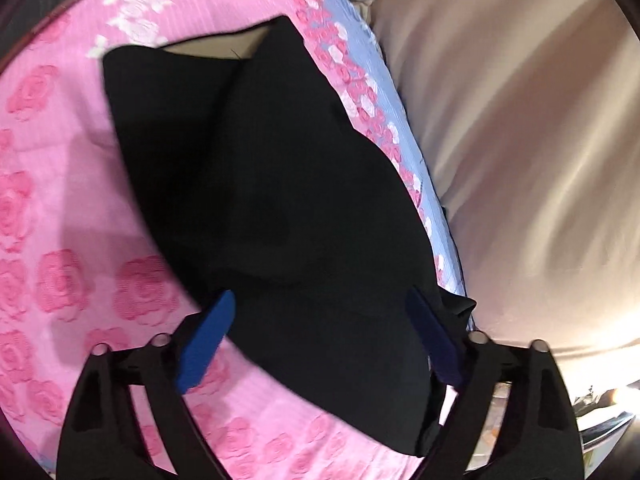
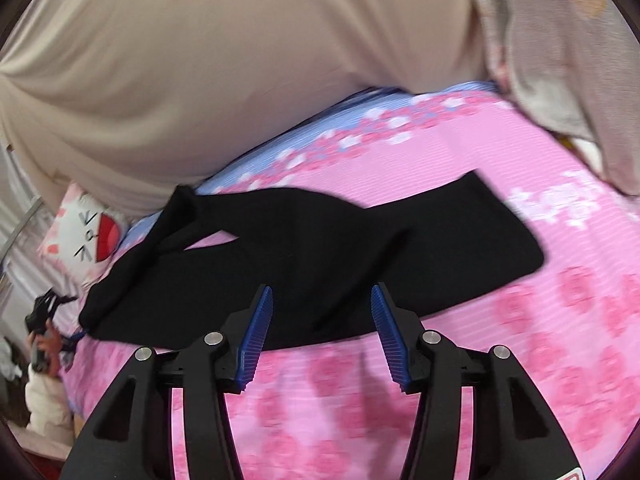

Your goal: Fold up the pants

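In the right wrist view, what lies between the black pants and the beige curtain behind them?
A strip of bedspread: pink, then a rose border and a blue edge, between the black pants and the beige curtain. Right wrist view.

A home bedroom: a bed (image 2: 480, 184) with a pink rose-print sheet, a beige curtain (image 2: 200, 60), a cartoon pillow (image 2: 80, 236).
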`<action>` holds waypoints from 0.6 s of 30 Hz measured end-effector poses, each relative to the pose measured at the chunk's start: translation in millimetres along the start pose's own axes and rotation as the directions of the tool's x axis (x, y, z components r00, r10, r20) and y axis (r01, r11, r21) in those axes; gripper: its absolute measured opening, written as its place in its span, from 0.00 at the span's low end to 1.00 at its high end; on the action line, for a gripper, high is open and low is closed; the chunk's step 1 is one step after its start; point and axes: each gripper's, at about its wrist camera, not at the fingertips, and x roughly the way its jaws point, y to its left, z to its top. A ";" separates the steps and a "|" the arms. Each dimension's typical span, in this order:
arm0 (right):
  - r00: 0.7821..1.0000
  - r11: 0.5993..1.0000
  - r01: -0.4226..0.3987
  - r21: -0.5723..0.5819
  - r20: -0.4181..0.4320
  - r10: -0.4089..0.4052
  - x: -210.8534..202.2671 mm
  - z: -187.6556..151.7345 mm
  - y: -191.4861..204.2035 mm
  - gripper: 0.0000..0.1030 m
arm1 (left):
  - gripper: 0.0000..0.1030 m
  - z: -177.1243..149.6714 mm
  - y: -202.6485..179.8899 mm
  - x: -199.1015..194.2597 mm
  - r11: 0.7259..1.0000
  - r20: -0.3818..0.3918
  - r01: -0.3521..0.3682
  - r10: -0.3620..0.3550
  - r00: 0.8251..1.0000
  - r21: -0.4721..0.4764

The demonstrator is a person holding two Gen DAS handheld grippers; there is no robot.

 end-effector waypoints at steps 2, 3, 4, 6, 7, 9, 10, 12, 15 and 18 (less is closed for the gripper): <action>1.000 1.000 0.009 -0.025 -0.011 -0.009 7.1 -3.8 9.8 0.50 | 0.60 5.1 -6.1 8.7 1.000 -0.019 0.007 -0.007 1.000 0.000; 1.000 0.999 0.012 -0.030 -0.013 -0.012 10.1 -4.3 12.1 0.50 | 0.60 9.1 -9.1 14.9 1.000 -0.032 -0.011 0.011 0.999 0.004; 1.000 1.000 0.012 -0.028 -0.016 -0.012 10.9 -6.2 14.0 0.50 | 0.60 12.1 -6.6 20.3 1.000 -0.038 -0.022 0.022 0.999 -0.007; 1.000 1.000 0.008 0.000 -0.017 -0.008 15.0 -5.0 12.6 0.53 | 0.62 13.4 -0.5 26.1 0.998 -0.049 -0.030 0.027 0.998 -0.057; 1.000 1.000 0.011 0.012 -0.020 -0.011 16.3 -3.8 9.5 0.54 | 0.65 12.8 1.8 29.1 0.997 -0.049 -0.024 0.021 0.999 -0.070; 1.000 0.999 0.024 0.046 -0.021 -0.023 18.0 -0.7 0.2 0.55 | 0.64 11.8 1.4 32.4 0.998 -0.046 -0.013 0.011 0.999 -0.055; 0.999 0.997 0.025 0.070 -0.022 -0.024 19.2 2.2 -7.0 0.55 | 0.63 11.0 -0.7 33.9 0.999 -0.043 -0.014 0.013 0.999 -0.037; 1.000 0.993 0.013 0.115 -0.024 -0.011 21.3 7.1 -21.4 0.57 | 0.54 9.5 -2.4 36.3 1.000 -0.032 -0.018 0.017 0.999 -0.012; 0.998 0.978 -0.006 0.210 -0.067 0.021 40.2 15.9 -44.7 0.60 | 0.44 10.0 0.3 37.1 1.000 -0.026 -0.028 0.028 0.999 -0.006; 0.991 0.979 0.005 0.204 -0.131 0.022 72.8 22.4 -46.8 0.53 | 0.24 12.1 -1.0 37.9 0.999 -0.026 -0.046 0.046 0.999 0.003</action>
